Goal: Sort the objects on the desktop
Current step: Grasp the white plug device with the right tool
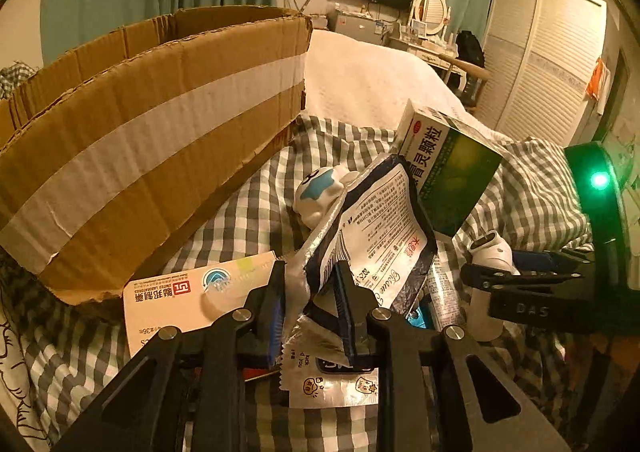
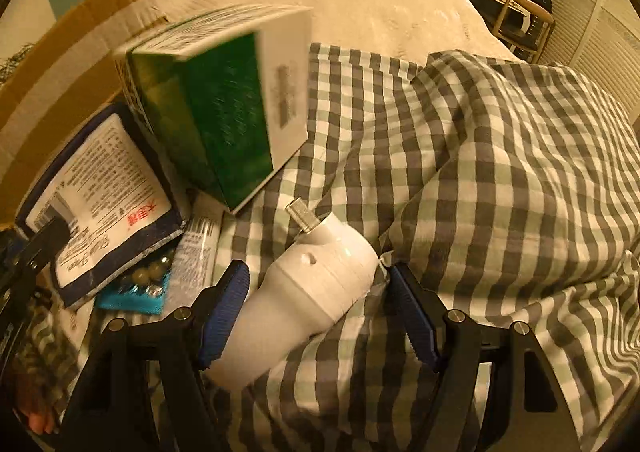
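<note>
Bedroom setting: grey-and-white checked bedcover [image 2: 500, 156] as work surface, green curtains and a louvred wardrobe behind.

Step in hand, as judged: two pickups under way at once.
- Left gripper [image 1: 310, 292] – pads pinching the lower edge of a flat navy-edged white tissue packet [image 1: 380, 228], raised clear of the clutter.
- Right gripper [image 2: 316, 312] – jaws spread around a white plastic bottle with a clear nozzle [image 2: 316, 288], lying on the cover; left pad close to it, right pad apart.

Green-and-white medicine carton [image 2: 224, 108] tilted just beyond the bottle.

Next move, as judged: close on the bottle body, lift, carry the packet toward the brown taped cardboard box [image 1: 132, 156].

Box interior hidden – contents cannot be told.
</note>
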A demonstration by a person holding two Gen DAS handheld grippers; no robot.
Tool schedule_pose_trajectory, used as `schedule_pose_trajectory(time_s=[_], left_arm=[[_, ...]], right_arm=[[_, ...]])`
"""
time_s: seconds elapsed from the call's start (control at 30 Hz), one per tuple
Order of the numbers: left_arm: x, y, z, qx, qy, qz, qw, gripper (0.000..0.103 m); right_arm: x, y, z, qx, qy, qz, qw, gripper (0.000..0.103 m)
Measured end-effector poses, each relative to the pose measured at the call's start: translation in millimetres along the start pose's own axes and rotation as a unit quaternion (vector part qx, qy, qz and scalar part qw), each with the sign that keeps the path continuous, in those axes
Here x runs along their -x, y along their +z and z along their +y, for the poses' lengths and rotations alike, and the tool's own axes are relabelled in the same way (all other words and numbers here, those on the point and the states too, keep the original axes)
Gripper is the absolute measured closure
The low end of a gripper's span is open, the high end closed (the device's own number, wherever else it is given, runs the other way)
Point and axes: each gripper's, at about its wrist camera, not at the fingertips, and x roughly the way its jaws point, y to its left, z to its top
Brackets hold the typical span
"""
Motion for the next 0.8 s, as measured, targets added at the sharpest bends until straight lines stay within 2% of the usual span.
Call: schedule_pose_trajectory(time_s=[0.13, 0.3, 0.4, 0.47, 0.57, 0.67, 0.7, 0.73, 0.77, 0.8], left_arm=[[7, -2, 1, 0.001, -0.002, -0.008, 1.0, 0.081], [20, -2, 6, 0.012, -0.007, -0.02, 0.9997, 0.082], [26, 0, 9, 0.017, -0.01, -0.021, 0.9996, 0.082], [32, -1, 12, 0.018, -0.011, -0.023, 0.9995, 0.082], [36, -1, 13, 0.02, -0.012, -0.02, 0.9995, 0.082], [37, -3, 16, 0.026, -0.014, -0.015, 0.9995, 0.082], [36, -4, 16, 0.027, -0.013, -0.014, 0.9994, 0.082], [35, -5, 17, 0.028, -0.014, -0.013, 0.9994, 0.082], [34, -5, 17, 0.029, -0.014, -0.011, 0.9994, 0.082], [33, -5, 17, 0.029, -0.014, -0.009, 0.9994, 0.082]], right_arm=[[5, 0, 7, 0.016, -0.013, -0.014, 1.0, 0.046], [25, -8, 2, 0.008, -0.007, -0.041, 0.999, 0.059], [39, -12, 1, 0.01, -0.009, -0.061, 0.998, 0.07], [49, -15, 4, 0.022, -0.011, -0.074, 0.997, 0.099], [53, -20, 6, 0.028, -0.01, -0.072, 0.997, 0.099], [45, -27, 4, 0.012, 0.013, -0.051, 0.999, 0.099], [39, -27, 1, 0.008, 0.017, -0.044, 0.999, 0.096], [39, -27, -1, 0.002, 0.022, -0.044, 0.999, 0.089], [38, -29, 2, -0.001, 0.025, -0.038, 0.999, 0.078], [35, -29, 1, -0.003, 0.027, -0.034, 0.999, 0.073]])
